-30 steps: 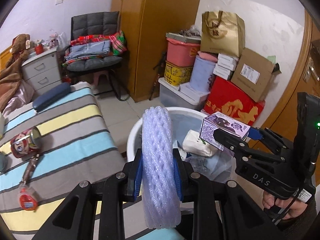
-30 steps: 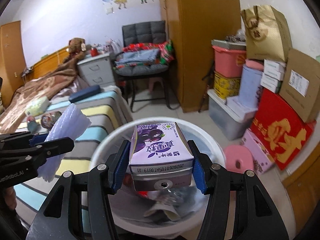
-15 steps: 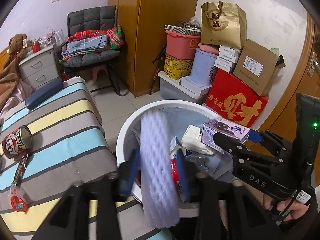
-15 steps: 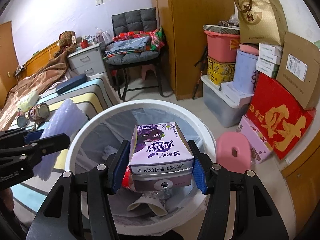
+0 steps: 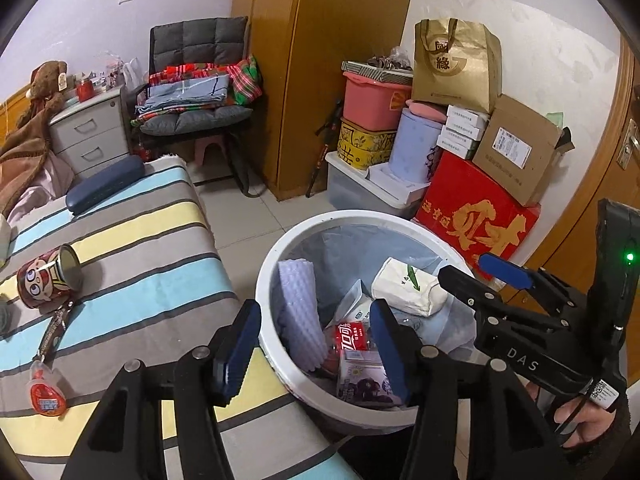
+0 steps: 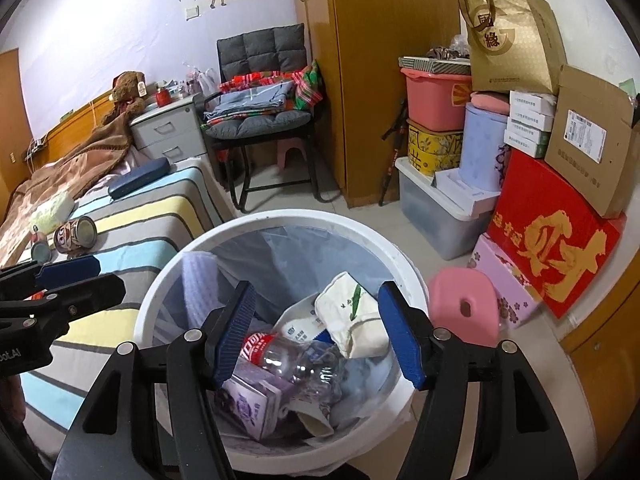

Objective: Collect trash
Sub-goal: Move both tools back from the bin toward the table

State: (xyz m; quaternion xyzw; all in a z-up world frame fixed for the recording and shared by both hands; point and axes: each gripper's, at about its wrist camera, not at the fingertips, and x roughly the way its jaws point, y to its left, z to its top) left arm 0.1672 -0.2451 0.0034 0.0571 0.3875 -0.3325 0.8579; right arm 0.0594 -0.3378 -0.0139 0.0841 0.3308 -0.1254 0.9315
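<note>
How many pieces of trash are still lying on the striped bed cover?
3 visible: a cartoon-print can on its side, a dark snack wrapper just below it, and a red-labelled packet nearer the camera. More may lie beyond the left edge.

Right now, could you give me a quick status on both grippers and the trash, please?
Left gripper, right gripper: jaws just opened, empty, over bin. Foam sleeve, purple carton inside. Can on bed.

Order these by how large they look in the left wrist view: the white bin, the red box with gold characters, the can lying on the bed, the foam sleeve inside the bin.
1. white bin
2. red box
3. foam sleeve
4. can

The bin is nearest the camera, which inflates it; the sleeve and can look fairly close in size.
</note>
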